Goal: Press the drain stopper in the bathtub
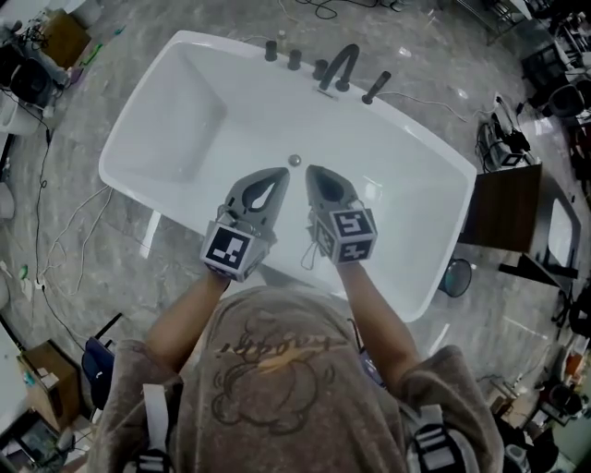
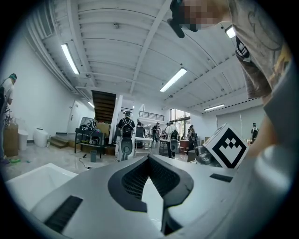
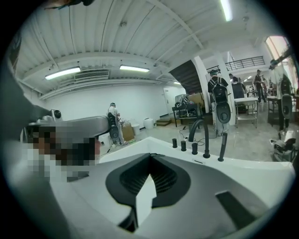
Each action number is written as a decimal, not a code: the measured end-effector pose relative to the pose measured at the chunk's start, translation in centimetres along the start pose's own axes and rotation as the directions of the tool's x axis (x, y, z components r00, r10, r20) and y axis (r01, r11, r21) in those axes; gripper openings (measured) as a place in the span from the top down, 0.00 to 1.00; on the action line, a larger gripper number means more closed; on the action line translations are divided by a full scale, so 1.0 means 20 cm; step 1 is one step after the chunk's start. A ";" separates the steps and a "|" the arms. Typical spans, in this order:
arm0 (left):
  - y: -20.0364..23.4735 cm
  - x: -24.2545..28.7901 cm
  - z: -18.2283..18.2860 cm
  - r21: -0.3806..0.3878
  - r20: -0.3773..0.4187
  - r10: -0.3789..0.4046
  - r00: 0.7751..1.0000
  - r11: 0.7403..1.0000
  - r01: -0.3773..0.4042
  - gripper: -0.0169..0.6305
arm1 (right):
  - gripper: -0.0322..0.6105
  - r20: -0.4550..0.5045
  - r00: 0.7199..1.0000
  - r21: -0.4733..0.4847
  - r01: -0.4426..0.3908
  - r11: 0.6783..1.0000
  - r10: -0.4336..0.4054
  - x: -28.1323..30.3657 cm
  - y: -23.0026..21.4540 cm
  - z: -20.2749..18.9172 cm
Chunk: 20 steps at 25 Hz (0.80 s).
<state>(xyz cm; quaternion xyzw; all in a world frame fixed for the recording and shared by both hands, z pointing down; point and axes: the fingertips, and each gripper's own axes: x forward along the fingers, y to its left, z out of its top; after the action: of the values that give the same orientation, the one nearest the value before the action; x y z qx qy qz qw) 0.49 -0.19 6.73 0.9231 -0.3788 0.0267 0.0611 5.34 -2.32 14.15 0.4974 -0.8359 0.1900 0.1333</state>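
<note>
Surroundings: grey marble floor point(image 1: 185, 18) with loose cables point(image 1: 38, 222) at the left edge, a dark wood cabinet point(image 1: 503, 208) at the right edge, a cardboard box point(image 1: 46, 365) lower left. The left gripper view shows people point(image 2: 126, 126) standing far back in the hall and a staircase point(image 2: 103, 105) behind them.

On the bathtub's far rim, top centre of the head view: a black arched faucet point(image 1: 337, 67), a row of black knobs point(image 1: 294, 60) and a hand shower point(image 1: 376, 88). None of it blocks the drain.

White freestanding bathtub point(image 1: 185, 102). Inside it: the drain stopper point(image 1: 295, 160), small, round, silver metal, mid-floor, centre of the frame.

The left gripper point(image 1: 280, 173) and right gripper point(image 1: 312, 171) are side by side over the near half of the tub, tips pointing at the stopper. It sits just beyond and between the two tips, a small gap from each. Can't tell their height above the tub floor.

Left fingers point(image 2: 135, 179): tips pressed together, nothing held. Right fingers point(image 3: 166, 179): same.
</note>
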 end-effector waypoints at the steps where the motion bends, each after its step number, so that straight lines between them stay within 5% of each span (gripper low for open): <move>1: -0.02 -0.01 0.01 -0.002 -0.004 -0.005 1.000 1.000 0.005 0.97 | 0.95 0.011 1.000 0.000 -0.007 1.000 0.007 -0.02 0.02 0.02; 20: -0.28 -0.25 0.14 -0.009 -0.041 -0.090 0.995 0.996 0.089 0.97 | 0.95 0.166 0.975 -0.096 -0.134 0.986 0.149 -0.55 0.30 0.22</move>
<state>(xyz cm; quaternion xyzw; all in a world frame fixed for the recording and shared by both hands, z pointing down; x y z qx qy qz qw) 0.90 6.81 2.96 0.9382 -0.3358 0.0417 0.0733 5.06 6.95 4.67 0.4451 -0.8849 0.1199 0.0671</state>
